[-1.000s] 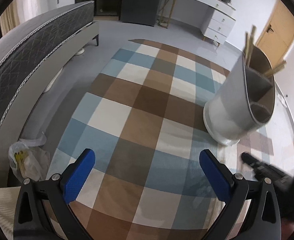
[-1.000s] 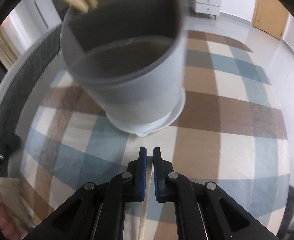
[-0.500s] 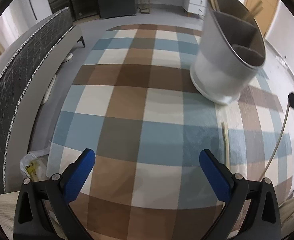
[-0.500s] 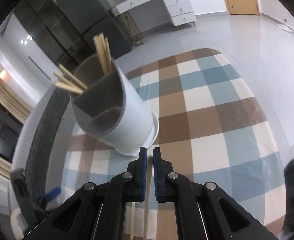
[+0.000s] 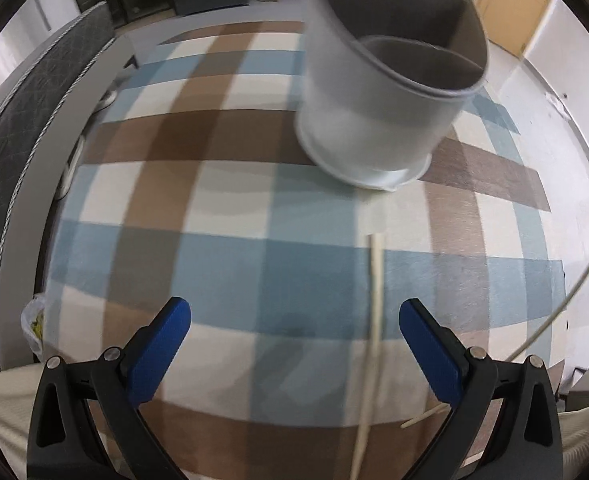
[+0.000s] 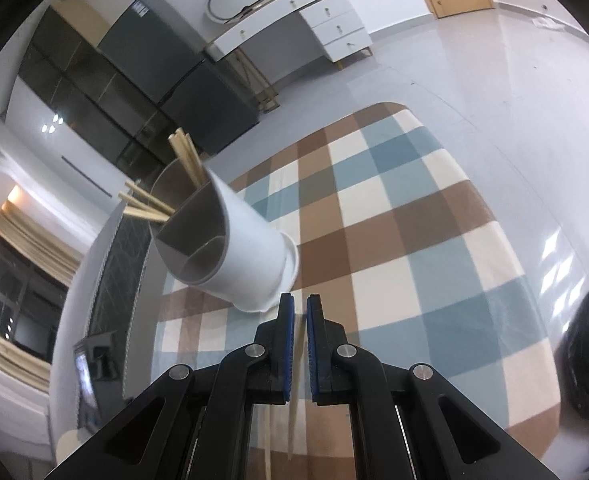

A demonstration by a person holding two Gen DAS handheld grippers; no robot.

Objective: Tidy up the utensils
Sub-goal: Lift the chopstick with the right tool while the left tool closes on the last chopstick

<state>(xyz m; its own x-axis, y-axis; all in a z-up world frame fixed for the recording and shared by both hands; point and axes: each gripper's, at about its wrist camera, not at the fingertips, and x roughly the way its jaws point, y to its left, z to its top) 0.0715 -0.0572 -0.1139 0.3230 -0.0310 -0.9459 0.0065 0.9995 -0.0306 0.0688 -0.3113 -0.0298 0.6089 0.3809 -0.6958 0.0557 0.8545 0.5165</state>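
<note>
Left gripper (image 5: 294,320) gapes over the rug (image 5: 230,256); right gripper (image 6: 299,320) clamps a chopstick (image 6: 297,364), holder (image 6: 230,252) at ten o'clock.

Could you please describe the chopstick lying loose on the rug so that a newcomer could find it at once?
Start from the checked rug and find the white utensil holder standing on it. Just in front of its base, a pale wooden chopstick lies flat on the rug, between the left gripper's open fingers. Unlike the chopsticks in the holder, it lies down, loose.

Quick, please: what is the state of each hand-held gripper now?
Left hand-held gripper: open, holding nothing.
Right hand-held gripper: closed on a chopstick.
</note>
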